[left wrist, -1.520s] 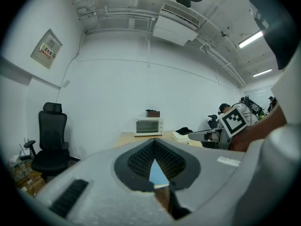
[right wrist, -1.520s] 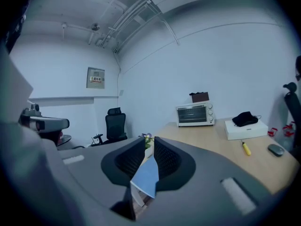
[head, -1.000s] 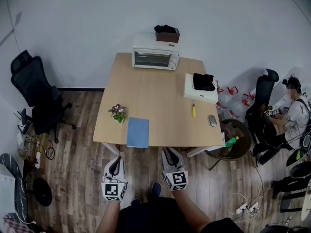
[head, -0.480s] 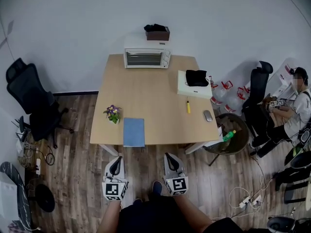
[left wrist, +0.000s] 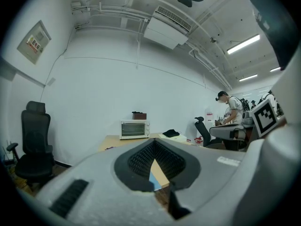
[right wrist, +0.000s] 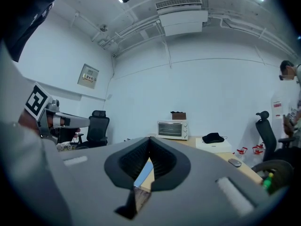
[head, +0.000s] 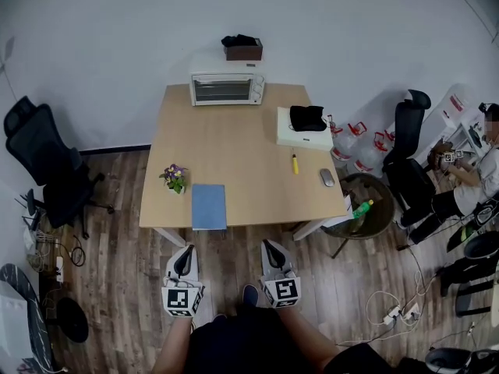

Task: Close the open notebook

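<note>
The blue notebook is seen lying closed at the near edge of the wooden bench, just beside a small flower pot; a toaster oven is set at the far edge. The left claw and the right claw are each pressed together on nothing, over the plank floor.

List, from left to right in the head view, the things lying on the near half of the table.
potted flowers → blue notebook → yellow marker → computer mouse
</note>
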{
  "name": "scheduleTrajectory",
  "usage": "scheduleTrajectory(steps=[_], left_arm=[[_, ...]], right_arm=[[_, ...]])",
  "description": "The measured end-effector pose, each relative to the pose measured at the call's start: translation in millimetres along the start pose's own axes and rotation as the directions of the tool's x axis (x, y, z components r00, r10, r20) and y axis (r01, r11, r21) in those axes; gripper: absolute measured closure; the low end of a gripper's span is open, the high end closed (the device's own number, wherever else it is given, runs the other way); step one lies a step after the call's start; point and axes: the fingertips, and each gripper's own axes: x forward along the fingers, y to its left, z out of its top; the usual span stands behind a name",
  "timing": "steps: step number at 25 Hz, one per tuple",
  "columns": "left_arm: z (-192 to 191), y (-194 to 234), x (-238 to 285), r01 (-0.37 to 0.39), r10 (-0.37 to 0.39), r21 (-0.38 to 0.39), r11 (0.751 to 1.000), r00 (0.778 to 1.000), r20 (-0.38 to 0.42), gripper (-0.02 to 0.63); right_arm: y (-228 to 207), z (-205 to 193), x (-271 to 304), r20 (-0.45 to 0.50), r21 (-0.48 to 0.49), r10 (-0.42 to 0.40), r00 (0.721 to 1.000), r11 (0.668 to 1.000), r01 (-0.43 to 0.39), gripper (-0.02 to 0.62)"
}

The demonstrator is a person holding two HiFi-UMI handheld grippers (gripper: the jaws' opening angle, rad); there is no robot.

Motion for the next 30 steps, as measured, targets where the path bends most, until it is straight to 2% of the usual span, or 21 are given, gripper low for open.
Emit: scheduleTrajectory(steps=[11,21,30], left_arm=[[-3.0,-9.9,-2.1,0.022,-0.022,-0.001,1.000,1.000,-0.004,0.611],[-6.7,-7.3,-6.3,0.008,-0.008,-0.015,1.000,1.000,-0.009,0.611],[-8.8,-6.6,-11.0,-0.003,0.003,-0.018,1.000,1.000,-0.010,0.611]], right_arm=[[-8.5,-13.2,-12.0,-0.034,0.022,-0.028,0.999,0.999,0.028,0.584],[-20.1,-16.7,-16.1,-0.046,0.027,-0.054,0.997,0.998,0.055,0.584],[-16.6,-16.3,-15.5,-0.051,0.025,-0.042,0.998,0.999,0.043,0.584]])
